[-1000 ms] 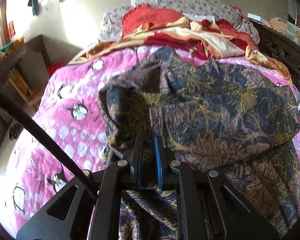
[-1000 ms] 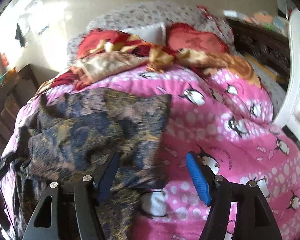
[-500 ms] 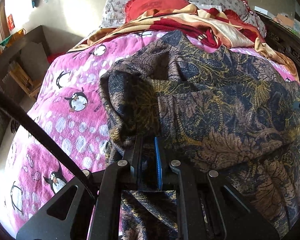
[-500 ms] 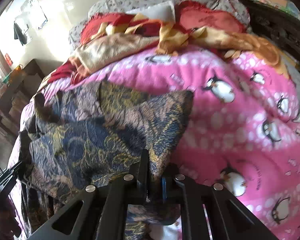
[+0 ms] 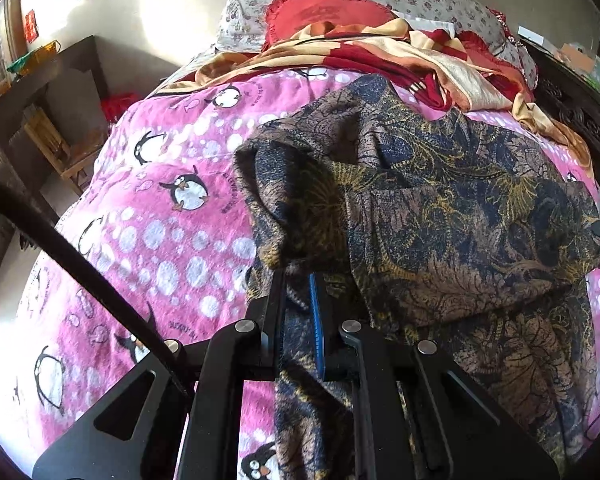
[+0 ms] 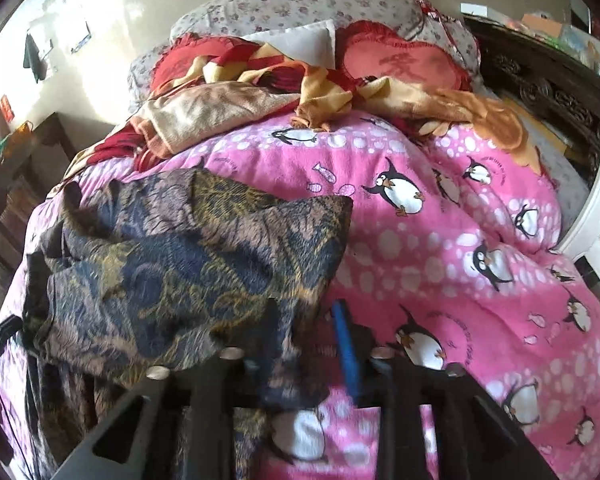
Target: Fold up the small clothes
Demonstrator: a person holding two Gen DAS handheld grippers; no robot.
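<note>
A dark blue, brown and gold patterned garment (image 5: 452, 216) lies crumpled and partly folded over on a pink penguin blanket (image 5: 160, 216). My left gripper (image 5: 298, 284) is shut on the garment's near left edge; cloth hangs between the fingers. In the right wrist view the same garment (image 6: 188, 264) lies at left. My right gripper (image 6: 306, 316) stands at its near right edge with the jaws partly apart. Cloth lies between the jaws; motion blur hides whether the pads still touch it.
A heap of red, orange and beige bedding (image 5: 380, 52) and floral pillows (image 6: 300, 8) lies at the head of the bed. Dark wooden furniture (image 5: 40, 120) stands at left. A carved dark headboard (image 6: 540, 80) and a white frame (image 6: 596, 216) are at right.
Both grippers carried the garment's near edge toward the head of the bed. The right gripper shut on the cloth half a second ago and its jaws have now parted.
</note>
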